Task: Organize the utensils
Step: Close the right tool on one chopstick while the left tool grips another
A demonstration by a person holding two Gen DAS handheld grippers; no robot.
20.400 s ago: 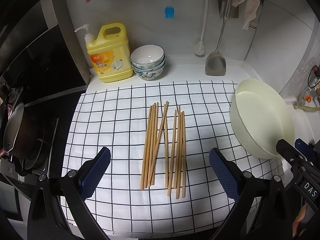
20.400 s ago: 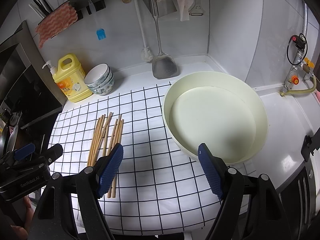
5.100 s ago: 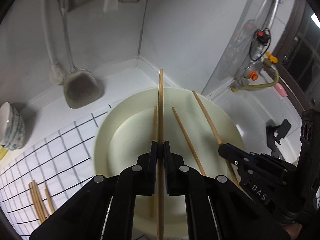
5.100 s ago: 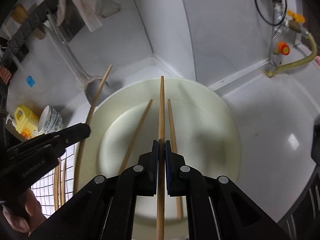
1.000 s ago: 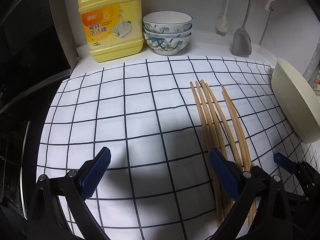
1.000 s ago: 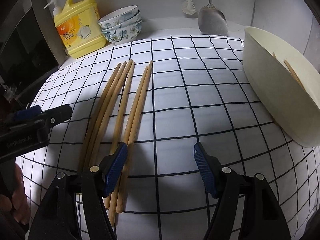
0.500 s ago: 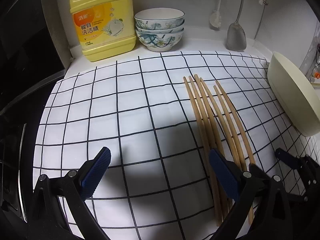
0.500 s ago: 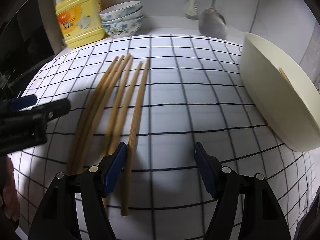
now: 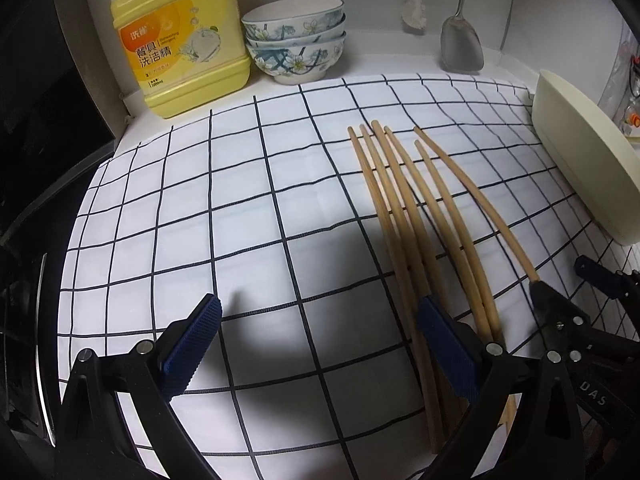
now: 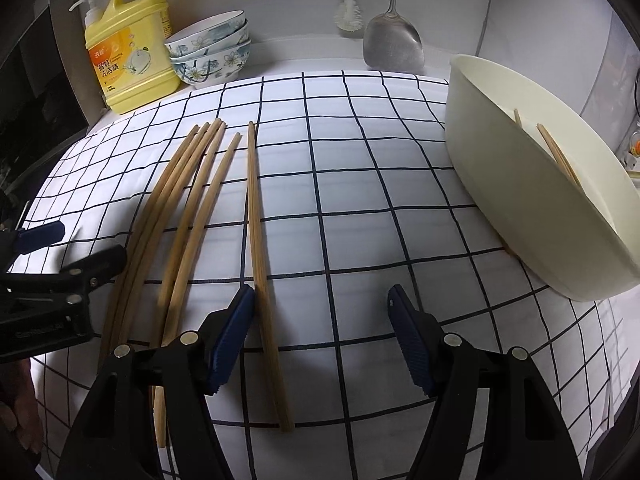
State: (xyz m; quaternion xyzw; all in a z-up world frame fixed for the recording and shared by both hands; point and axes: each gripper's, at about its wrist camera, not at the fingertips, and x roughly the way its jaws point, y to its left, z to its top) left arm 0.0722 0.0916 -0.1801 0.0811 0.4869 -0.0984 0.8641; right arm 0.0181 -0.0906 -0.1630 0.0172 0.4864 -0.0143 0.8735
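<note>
Both grippers, left (image 9: 316,344) and right (image 10: 320,320), hover with jaws apart above the cloth (image 9: 240,200). Six chopsticks (image 10: 192,208) lie on it; the rightmost sits between the right fingers. The basin (image 10: 532,208) holds more, seemingly two.

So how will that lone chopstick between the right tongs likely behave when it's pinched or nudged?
The chopstick looks like thin, stiff wood, so it is probably light and rigid. Lying flat on the checked cloth, it may roll or skid sideways if nudged. The open right tongs straddle it, so closing should centre it.
</note>
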